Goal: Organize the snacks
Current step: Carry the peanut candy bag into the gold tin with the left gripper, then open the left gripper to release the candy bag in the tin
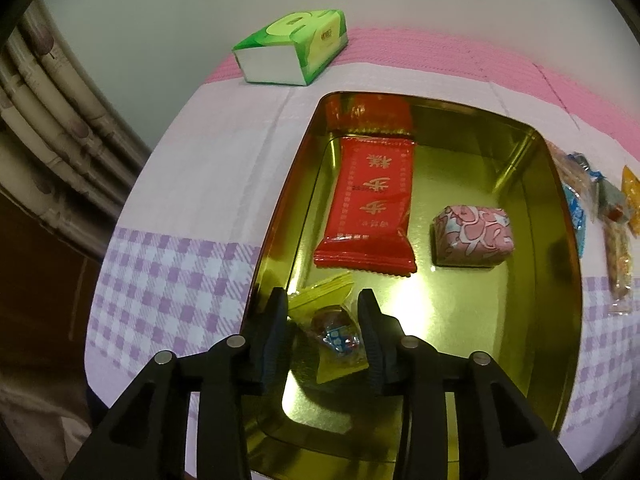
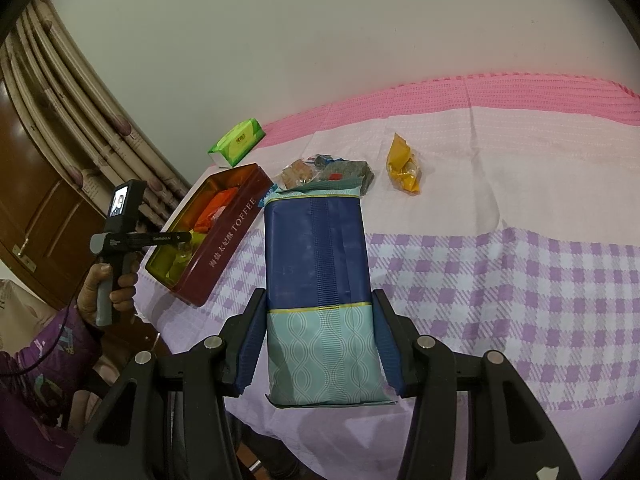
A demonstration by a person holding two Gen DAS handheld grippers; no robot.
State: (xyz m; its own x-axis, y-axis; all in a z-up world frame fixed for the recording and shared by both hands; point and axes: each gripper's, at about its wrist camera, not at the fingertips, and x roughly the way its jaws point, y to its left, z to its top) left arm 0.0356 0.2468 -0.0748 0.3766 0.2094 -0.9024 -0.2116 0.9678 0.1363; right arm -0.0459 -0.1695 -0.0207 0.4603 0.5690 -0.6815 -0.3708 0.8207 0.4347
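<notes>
Hovering inside the gold-lined tin [image 1: 532, 184], the left gripper [image 1: 324, 332] has its jaws a narrow gap apart around a small yellow candy packet [image 1: 334, 334] lying at the tin's near end; the pads look just clear of the wrapper, contact on the right pad hard to call, so jaws read as slightly parted, not clamped. Red snack packet [image 1: 370, 204] lies flat mid-tin, its top end near the far wall, with a reflection above it. Pink patterned wrapped cube [image 1: 472, 236] sits to the right of the red packet, apart from it. Green tissue pack [image 1: 292, 50] rests on the pink cloth band beyond the tin. Loose wrapped snacks [image 1: 592, 208] lie on the checked tablecloth [image 1: 168, 280] just outside the tin's right wall.

Right gripper [image 2: 320, 344] is closed on a tall blue and teal package [image 2: 316, 292], both pads pressed against its sides near the lower teal part, package upright in view, lifted over the cloth. Behind it, a yellow snack bag [image 2: 404, 164] and a cluster of mixed packets [image 2: 320, 172] lie on the cloth. The tin shows a dark red outer wall with TOFFEE lettering. A hand [image 2: 108, 284] grips the other tool's handle at the table's left edge, purple sleeve [image 2: 48, 356] below.
</notes>
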